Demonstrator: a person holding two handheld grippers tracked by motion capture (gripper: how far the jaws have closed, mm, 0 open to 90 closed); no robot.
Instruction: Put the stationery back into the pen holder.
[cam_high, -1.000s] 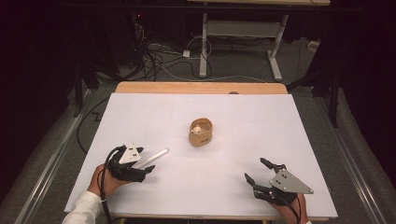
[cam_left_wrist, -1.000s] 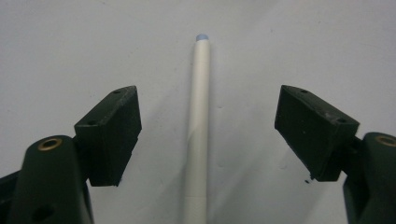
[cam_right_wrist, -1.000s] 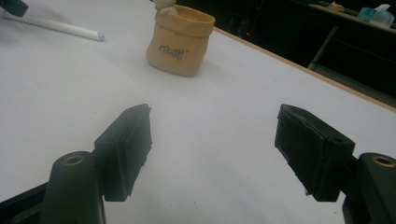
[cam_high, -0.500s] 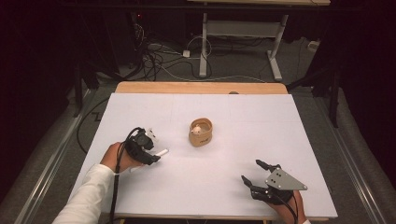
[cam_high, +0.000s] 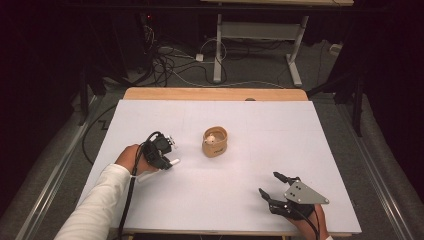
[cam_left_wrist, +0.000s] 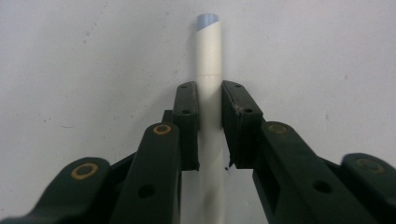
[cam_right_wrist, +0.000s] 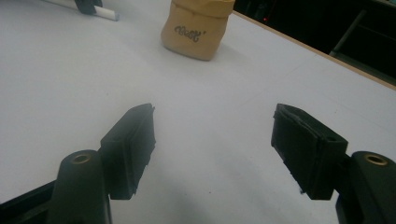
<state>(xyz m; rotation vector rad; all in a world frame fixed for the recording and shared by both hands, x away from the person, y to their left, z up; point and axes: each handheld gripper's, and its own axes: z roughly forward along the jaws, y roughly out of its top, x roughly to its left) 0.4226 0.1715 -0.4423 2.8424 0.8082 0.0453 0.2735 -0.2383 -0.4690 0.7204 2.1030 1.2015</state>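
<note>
Gripper jaws on the left gripper (cam_left_wrist: 208, 128) have just been closing and are now clamped on a white tube (cam_left_wrist: 208, 60), seen at centre of the left gripper view and left of centre in the high view, over the white tabletop (cam_high: 240, 200). Dark writing is printed on a tan pouch (cam_right_wrist: 196, 28) at top centre of the right gripper view; it cannot be read. Something pale lies inside it. The right gripper (cam_right_wrist: 212, 144) is held wide apart and empty, lower right in the high view.

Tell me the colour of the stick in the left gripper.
White stick, with a pale blue tip; left gripper view shows it best.
</note>
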